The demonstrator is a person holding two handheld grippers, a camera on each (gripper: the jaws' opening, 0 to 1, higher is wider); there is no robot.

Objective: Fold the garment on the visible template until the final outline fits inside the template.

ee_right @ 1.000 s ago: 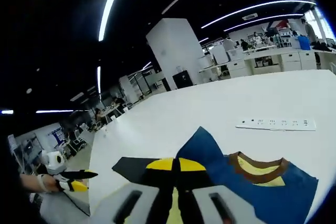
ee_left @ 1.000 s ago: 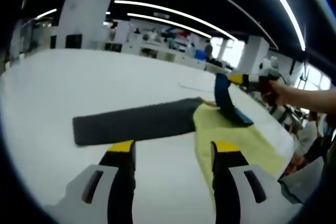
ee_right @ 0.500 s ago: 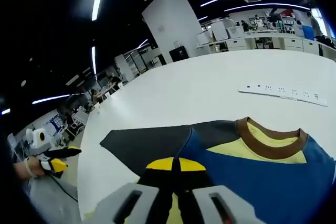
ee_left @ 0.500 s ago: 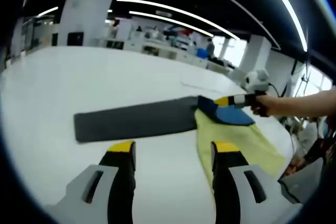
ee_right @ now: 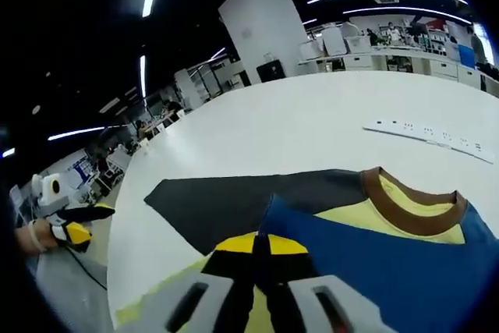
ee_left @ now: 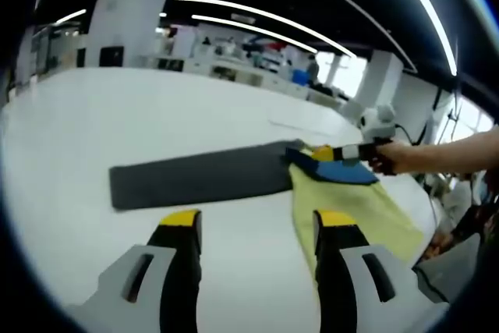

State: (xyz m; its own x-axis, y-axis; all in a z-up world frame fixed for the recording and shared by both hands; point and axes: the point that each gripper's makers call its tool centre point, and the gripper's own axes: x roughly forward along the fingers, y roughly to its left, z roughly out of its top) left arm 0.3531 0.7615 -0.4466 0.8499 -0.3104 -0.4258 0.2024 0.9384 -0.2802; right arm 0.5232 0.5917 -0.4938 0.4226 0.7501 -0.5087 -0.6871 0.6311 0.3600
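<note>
The shirt [ee_right: 390, 255] is soft cloth. It is blue and pale yellow, with a brown ribbed collar [ee_right: 409, 208], and it looks matt. The dark grey mat [ee_left: 195, 181] under it looks flat, smooth and dull, like thin felt or rubber. The table [ee_left: 117, 115] is white, smooth and a little shiny. The left gripper [ee_left: 257, 232] has hard plastic jaws, black and grey with yellow tips. The right gripper [ee_right: 261, 243] looks the same.
</note>
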